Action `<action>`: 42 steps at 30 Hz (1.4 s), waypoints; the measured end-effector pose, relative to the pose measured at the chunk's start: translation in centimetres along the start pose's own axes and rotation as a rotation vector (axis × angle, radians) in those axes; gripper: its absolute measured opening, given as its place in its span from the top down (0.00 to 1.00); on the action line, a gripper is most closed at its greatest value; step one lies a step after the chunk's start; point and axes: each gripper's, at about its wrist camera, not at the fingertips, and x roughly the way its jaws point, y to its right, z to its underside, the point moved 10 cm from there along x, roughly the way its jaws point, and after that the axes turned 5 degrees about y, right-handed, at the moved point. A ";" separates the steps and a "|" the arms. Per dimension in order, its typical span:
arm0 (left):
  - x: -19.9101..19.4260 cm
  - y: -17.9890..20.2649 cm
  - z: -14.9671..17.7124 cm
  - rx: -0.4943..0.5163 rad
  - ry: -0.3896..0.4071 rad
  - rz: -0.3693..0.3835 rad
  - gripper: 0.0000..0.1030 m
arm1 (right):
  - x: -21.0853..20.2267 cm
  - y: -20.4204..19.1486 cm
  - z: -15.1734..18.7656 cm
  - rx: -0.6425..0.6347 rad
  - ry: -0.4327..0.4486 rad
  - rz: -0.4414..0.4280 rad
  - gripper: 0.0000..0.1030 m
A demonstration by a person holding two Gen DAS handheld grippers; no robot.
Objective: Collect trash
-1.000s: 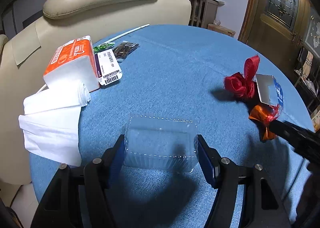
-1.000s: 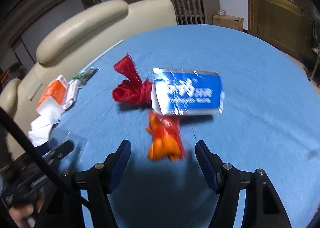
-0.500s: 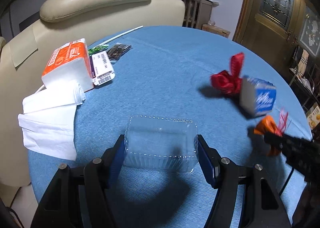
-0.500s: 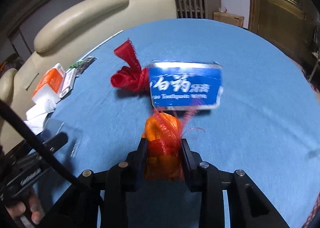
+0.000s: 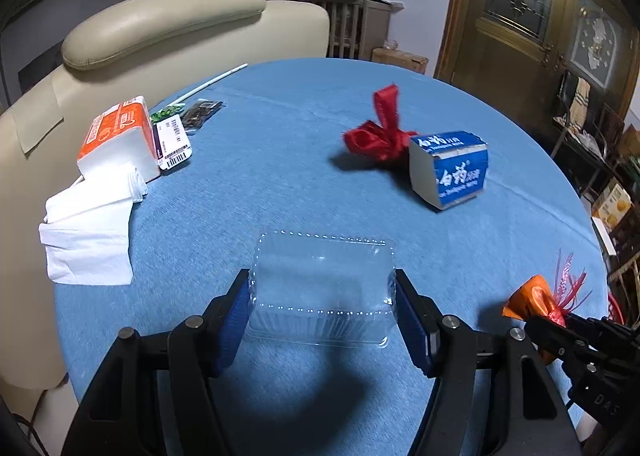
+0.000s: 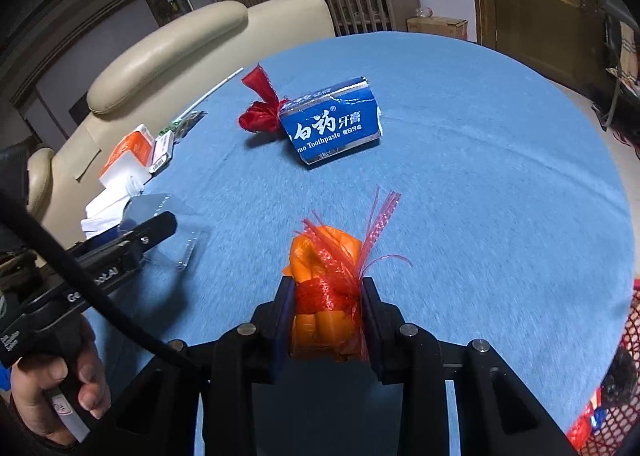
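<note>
The right hand-held gripper (image 6: pixel 326 312) pinches the orange net-wrapped bundle (image 6: pixel 326 276) near the desk (image 6: pixel 480 175) edge; the left hand-held gripper (image 5: pixel 322 296) clamps the clear tray (image 5: pixel 322 276); open cloth lies ahead.

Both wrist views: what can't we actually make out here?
- Red mesh thing, right wrist view: cut off by the right edge; bin or bag, cannot tell.
- Small packets beside the tissue pack, left wrist view: print too small to read.
- Underside of the orange bundle, right wrist view: hidden by the right hand-held gripper shut on it.
- Clear plastic tray, left wrist view: whether it rests on the table, cannot tell.
</note>
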 end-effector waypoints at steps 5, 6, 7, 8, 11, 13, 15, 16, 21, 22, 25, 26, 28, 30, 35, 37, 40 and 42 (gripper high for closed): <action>-0.9 -0.1 0.7 0.014 -0.001 -0.024 0.33 | -1.4 -0.1 0.8 0.008 0.012 -0.023 0.67; -1.1 -0.3 0.8 0.015 0.001 -0.030 0.33 | -1.5 -0.1 0.9 0.008 0.013 -0.027 0.67; -1.4 -0.4 0.9 0.014 0.003 -0.039 0.33 | -1.8 -0.1 1.2 0.009 0.013 -0.034 0.67; -1.6 -0.7 0.9 0.013 0.006 -0.051 0.33 | -1.7 -0.2 1.4 0.009 0.012 -0.038 0.67; -2.1 -1.1 1.0 0.011 0.011 -0.070 0.33 | -1.9 -0.5 1.9 0.005 0.007 -0.056 0.67; -2.3 -1.4 1.1 0.009 0.008 -0.076 0.33 | -2.1 -0.8 2.3 0.004 0.004 -0.070 0.67; -2.6 -1.6 1.2 0.010 0.008 -0.083 0.33 | -2.3 -1.2 2.4 -0.001 0.005 -0.081 0.67; -2.7 -1.7 1.2 0.009 0.010 -0.086 0.33 | -2.6 -1.4 2.6 -0.009 0.006 -0.086 0.67; -3.3 -2.9 1.6 -0.008 0.010 -0.101 0.33 | -3.5 -2.5 3.1 -0.037 0.007 -0.108 0.67; -3.5 -3.2 1.7 -0.012 0.011 -0.106 0.33 | -3.6 -2.7 3.3 -0.038 0.005 -0.112 0.67; -3.9 -4.2 1.9 -0.024 0.015 -0.118 0.33 | -3.7 -3.1 3.5 -0.045 0.003 -0.117 0.67; -4.2 -4.5 1.9 -0.026 0.019 -0.124 0.33 | -3.8 -3.4 3.6 -0.047 0.001 -0.121 0.67; -4.6 -5.3 2.0 -0.036 0.023 -0.136 0.33 | -3.9 -3.8 3.7 -0.053 0.000 -0.127 0.67; -5.0 -6.2 2.2 -0.047 0.027 -0.147 0.33 | -4.0 -4.3 3.8 -0.065 0.000 -0.133 0.67; -5.9 -8.7 2.9 -0.069 0.029 -0.189 0.33 | -4.2 -5.6 3.9 -0.092 -0.001 -0.152 0.67; -6.2 -9.7 3.2 -0.080 0.025 -0.205 0.33 | -4.2 -6.5 4.1 -0.105 -0.010 -0.169 0.67; -7.0 -11.2 3.7 -0.085 0.023 -0.247 0.33 | -4.2 -8.1 4.4 -0.124 -0.030 -0.213 0.67; -7.5 -12.3 4.0 -0.094 0.022 -0.272 0.33 | -4.1 -9.8 4.9 -0.141 -0.055 -0.261 0.67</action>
